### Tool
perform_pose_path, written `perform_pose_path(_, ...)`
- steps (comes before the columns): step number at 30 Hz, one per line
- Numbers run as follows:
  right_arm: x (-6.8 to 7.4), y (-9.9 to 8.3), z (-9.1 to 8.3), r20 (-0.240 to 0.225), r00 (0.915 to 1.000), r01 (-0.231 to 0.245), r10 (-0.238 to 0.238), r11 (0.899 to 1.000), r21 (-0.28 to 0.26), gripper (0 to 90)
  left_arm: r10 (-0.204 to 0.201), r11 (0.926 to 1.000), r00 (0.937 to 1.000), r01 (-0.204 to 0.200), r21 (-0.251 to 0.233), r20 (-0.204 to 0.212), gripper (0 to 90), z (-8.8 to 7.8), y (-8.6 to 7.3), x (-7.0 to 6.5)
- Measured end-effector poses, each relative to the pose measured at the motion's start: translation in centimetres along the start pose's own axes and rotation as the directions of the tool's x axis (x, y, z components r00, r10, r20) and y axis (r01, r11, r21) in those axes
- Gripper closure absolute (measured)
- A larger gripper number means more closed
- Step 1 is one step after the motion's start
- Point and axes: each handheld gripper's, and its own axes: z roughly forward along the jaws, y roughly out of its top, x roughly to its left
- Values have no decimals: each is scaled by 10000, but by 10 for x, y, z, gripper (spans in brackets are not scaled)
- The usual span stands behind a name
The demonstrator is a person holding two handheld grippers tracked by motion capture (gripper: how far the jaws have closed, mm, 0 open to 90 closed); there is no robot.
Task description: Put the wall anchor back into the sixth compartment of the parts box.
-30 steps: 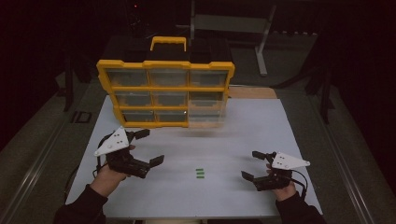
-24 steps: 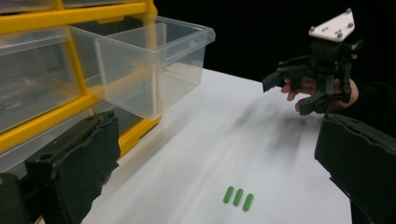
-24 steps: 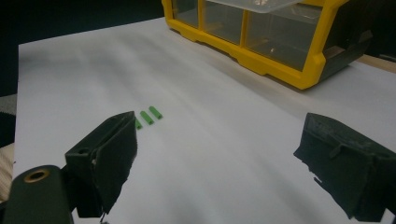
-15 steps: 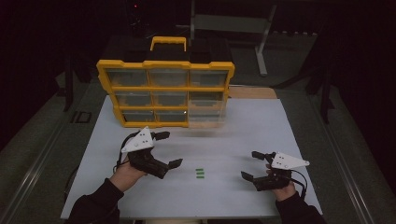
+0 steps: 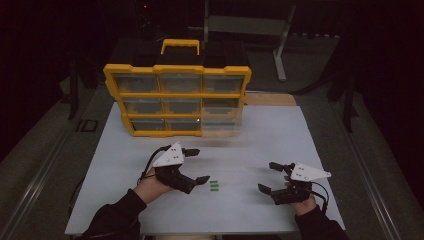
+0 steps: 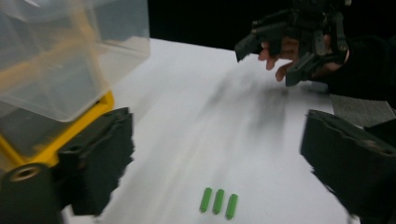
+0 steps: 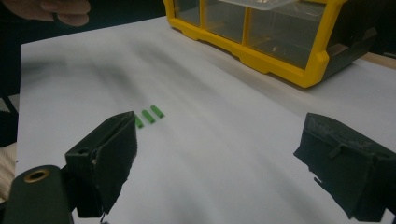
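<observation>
The three green pegs (image 5: 214, 185) were taken as the landmark: they lay side by side on the white table top (image 5: 250, 210), untouched, apart from everything else. The left gripper (image 5: 196, 165) was held just beside them on the person's left, its jaws having just been narrowing yet standing apart with nothing between them; the pegs were seen low between those jaws in the left gripper view (image 6: 217, 201), so a pick of them was judged to be lined up. The right gripper (image 5: 270, 176) was held well to the pegs' right, its jaws released and empty, apparently kept clear. Beyond the pegs a yellow compartment organiser (image 5: 177, 100) with clear drawers stood at the table's far edge, presumably as the pegs' destination. Behind it the room was dark.
</observation>
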Motion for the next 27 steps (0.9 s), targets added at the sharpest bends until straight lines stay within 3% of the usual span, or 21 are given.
perform_pose_path(3,0,0,0,-6,10000,-1,1,10000,12,118,44,9999,9999,-45,150,113,143,7,-2,1)
perform_pose_path(11,0,0,0,-25,10000,-1,1,10000,-5,118,122,9977,9989,-152,662,455,294,24,-7,2)
perform_pose_path(13,0,0,0,-44,10000,-23,23,10000,-9,118,50,9960,9980,-106,882,626,340,28,-8,2)
perform_pose_path(17,0,-1,0,-61,10000,-44,45,10000,20,118,132,9921,9980,-209,1238,623,386,35,-12,2)
perform_pose_path(27,0,-1,0,-109,9999,-30,30,10000,49,118,-144,9808,9973,0,1951,723,517,51,-21,5)
